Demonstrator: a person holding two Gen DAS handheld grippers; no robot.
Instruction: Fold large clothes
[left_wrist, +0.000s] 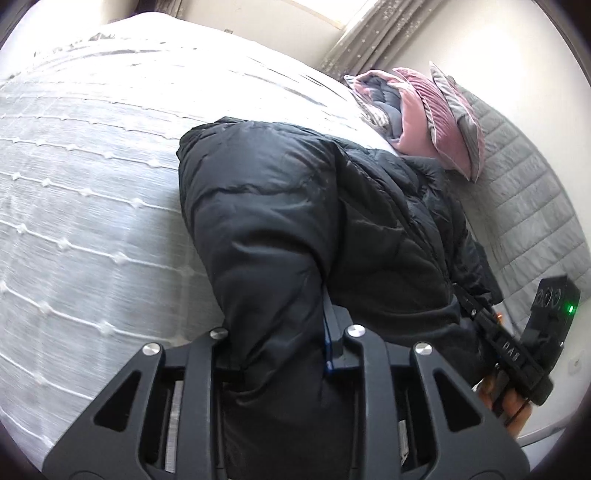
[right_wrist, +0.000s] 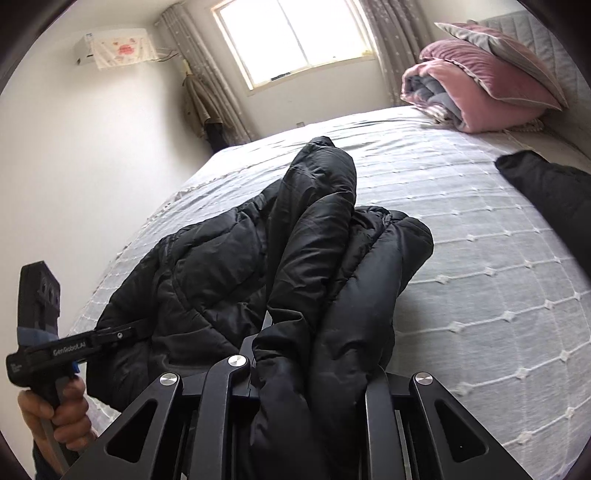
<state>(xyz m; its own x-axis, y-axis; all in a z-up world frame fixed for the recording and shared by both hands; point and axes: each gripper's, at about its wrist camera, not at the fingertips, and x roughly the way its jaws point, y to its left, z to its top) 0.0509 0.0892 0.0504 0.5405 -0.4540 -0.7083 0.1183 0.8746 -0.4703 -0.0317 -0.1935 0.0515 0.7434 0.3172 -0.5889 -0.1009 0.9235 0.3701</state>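
Both claws, left claw and right claw, are pinching the black puffer jacket bunched above the bed.

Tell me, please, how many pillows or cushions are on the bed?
2 are clearly visible: a pink cushion and a grey pillow leaning on it, stacked on the folded pink quilt by the headboard. More may be hidden behind them.

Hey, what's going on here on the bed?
A person is folding a black puffer jacket on a bed with a white bedspread, holding a claw in each hand. The left claw and the right claw are each clamped on a bunched part of the jacket. Folded pink bedding sits near the headboard.
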